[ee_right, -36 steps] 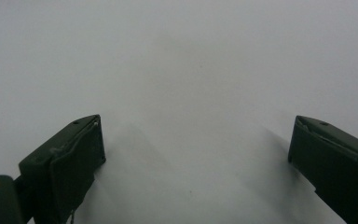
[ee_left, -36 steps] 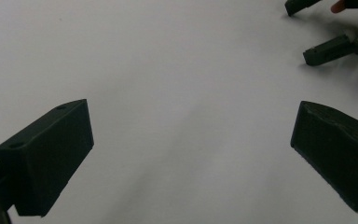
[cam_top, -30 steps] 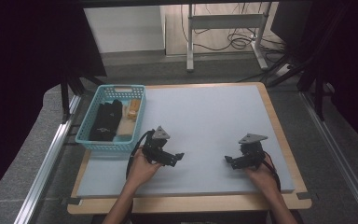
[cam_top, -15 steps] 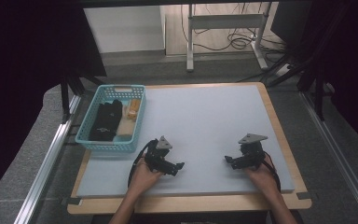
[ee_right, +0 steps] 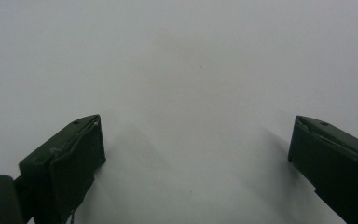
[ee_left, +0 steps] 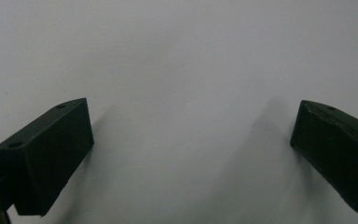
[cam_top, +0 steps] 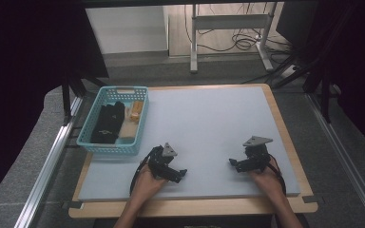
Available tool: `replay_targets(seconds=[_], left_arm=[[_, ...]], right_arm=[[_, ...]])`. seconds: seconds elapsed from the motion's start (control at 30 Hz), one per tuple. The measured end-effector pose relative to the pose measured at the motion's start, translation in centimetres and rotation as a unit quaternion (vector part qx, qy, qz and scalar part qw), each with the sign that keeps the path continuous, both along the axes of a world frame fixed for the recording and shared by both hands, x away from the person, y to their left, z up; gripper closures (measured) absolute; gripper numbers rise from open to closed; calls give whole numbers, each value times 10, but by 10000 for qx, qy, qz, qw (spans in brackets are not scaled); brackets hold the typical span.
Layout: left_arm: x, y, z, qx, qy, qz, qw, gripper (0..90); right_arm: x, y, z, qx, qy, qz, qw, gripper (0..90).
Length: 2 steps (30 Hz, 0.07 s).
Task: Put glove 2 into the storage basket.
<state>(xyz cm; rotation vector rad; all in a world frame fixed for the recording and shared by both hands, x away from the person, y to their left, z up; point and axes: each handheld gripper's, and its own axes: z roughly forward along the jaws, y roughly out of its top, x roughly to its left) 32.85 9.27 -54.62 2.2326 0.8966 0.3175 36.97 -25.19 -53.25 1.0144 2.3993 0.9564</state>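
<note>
My left gripper [cam_top: 179, 175] rests low over the pale grey mat [cam_top: 209, 123] near its front edge, left of centre, held by a hand. My right gripper [cam_top: 234, 164] sits at the front right of the mat, also in a hand. In the left gripper view the two black jaws stand wide apart over bare mat, the gripper [ee_left: 191, 140] holding nothing. The right gripper view likewise has its jaws spread wide, the gripper [ee_right: 198, 149] open over plain mat.
A teal plastic basket [cam_top: 86, 141] stands at the mat's left edge, holding a black item [cam_top: 105, 124] and a tan item [cam_top: 136, 110]. The wooden table rim [cam_top: 285, 128] frames the mat. Metal rails [cam_top: 47, 166] run along both sides, and table legs with cables stand behind.
My left gripper has drawn back toward the front edge and slightly right. The right gripper has stayed where it was.
</note>
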Motion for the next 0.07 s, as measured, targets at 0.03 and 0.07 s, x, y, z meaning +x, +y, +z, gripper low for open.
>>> replay_targets(seconds=[0.03,0.07], left_arm=[[0,0,0,3,1,0,10000,0],[0,0,0,7,-3,0,10000,0]], right_arm=[[0,0,0,16,5,-6,10000,34],[0,0,0,-8,-26,3,10000,35]])
